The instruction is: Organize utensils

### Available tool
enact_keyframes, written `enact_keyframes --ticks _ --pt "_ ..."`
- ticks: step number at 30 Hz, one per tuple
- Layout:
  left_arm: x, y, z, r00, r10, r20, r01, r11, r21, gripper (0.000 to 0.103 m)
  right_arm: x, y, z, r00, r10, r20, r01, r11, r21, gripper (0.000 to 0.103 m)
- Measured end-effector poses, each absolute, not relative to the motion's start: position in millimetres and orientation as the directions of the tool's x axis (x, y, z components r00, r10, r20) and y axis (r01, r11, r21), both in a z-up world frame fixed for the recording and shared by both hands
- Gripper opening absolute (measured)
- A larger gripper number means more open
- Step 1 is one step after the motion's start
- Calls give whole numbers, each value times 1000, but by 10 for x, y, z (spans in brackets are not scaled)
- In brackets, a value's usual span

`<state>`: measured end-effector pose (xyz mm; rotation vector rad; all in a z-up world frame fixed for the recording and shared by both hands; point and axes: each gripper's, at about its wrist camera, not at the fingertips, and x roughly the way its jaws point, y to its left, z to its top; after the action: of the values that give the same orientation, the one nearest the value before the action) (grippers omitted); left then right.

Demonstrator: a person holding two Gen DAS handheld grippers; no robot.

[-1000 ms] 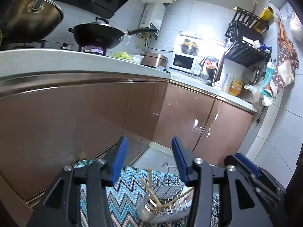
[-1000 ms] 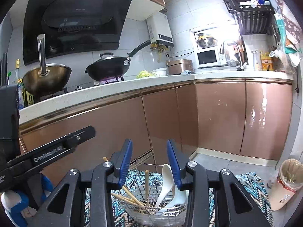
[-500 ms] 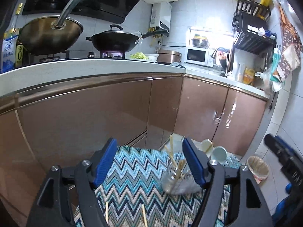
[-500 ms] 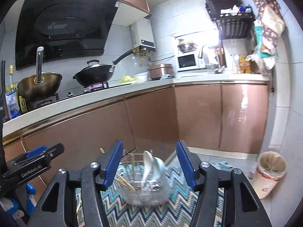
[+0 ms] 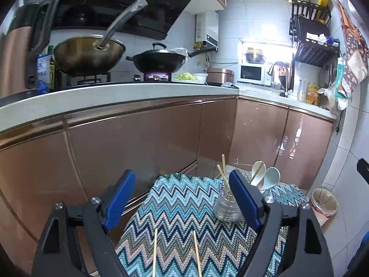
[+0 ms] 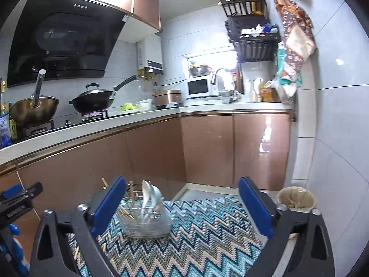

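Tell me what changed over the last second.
Both grippers pulled back from the utensil holder and opened wider; the left gripper and the right gripper each hold nothing. Two loose chopsticks came into view on the zigzag mat. Spoons and chopsticks stayed in the holder.

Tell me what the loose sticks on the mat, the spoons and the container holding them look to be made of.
Chopsticks: pale tan and matte, likely bamboo or wood.
Spoons: glossy white with thick bowls, probably ceramic, though melamine can't be ruled out.
Container: see-through, with chopsticks visible through its wall, so glass or clear plastic; a wire rack shows behind it.
Mat: woven zigzag textile.
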<state>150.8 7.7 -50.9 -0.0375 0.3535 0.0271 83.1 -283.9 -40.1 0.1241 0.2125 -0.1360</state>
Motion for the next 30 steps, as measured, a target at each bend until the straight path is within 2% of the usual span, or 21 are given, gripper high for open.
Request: enact_keyframes --ticks 14,23,30 --pt "850 330 -274 957 92 -275 -103 994 -28 86 377 -2843 -376 961 -165 -222 186 979 78 103" --pt "557 350 -164 968 90 -234 -98 995 -22 86 43 -2805 -255 986 -143 -88 152 983 101 103" --pt "393 373 -114 974 94 -208 -100 995 -20 86 -132 -2831 -159 988 -147 -40 151 981 122 103"
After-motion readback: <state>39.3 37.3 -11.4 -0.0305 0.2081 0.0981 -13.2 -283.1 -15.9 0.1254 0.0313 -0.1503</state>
